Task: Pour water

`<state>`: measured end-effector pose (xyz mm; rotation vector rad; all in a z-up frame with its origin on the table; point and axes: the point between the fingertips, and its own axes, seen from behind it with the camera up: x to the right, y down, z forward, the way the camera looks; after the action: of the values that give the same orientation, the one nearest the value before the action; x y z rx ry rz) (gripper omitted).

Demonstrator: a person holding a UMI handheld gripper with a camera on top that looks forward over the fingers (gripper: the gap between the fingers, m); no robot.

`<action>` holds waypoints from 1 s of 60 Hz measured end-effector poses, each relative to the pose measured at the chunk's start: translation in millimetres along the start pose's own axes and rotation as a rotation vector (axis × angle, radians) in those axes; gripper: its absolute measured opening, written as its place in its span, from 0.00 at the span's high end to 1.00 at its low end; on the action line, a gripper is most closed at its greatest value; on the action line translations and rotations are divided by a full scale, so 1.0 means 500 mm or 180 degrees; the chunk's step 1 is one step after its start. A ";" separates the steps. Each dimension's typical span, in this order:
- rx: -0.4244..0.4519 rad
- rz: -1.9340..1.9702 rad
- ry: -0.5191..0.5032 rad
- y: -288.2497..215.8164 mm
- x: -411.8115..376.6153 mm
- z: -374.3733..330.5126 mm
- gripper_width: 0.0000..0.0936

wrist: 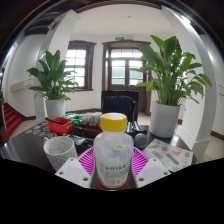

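Gripping: the gripper (113, 166) holds a clear bottle (113, 155) with a yellow cap, both pink pads (87, 160) pressed to its sides, low in the frame's centre.
Table: dark and glossy (25, 148); a white cup (60, 152) sits lower left, red clutter (62, 125) beyond it.
Room: white walls, a panelled window (126, 70) at upper centre.
Plants: one potted plant (52, 78) at left, another (168, 75) at right.
Chair: a black one (120, 103) behind the bottle.

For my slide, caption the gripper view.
Gripper shut on clear plastic yellow-capped bottle, white cup beside it.
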<state>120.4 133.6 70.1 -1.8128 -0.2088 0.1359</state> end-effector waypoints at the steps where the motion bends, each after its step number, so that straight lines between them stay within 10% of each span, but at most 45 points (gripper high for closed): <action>1: 0.0002 0.0010 0.0007 -0.002 0.000 -0.004 0.48; 9: -0.0119 0.0128 0.0074 0.006 0.001 -0.018 0.35; 15: -0.0125 0.0273 0.0056 0.009 -0.010 -0.064 0.07; 60: -0.0093 0.0442 0.0700 -0.007 -0.081 -0.546 0.09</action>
<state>136.0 -132.6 140.5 -1.8554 0.0712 0.0307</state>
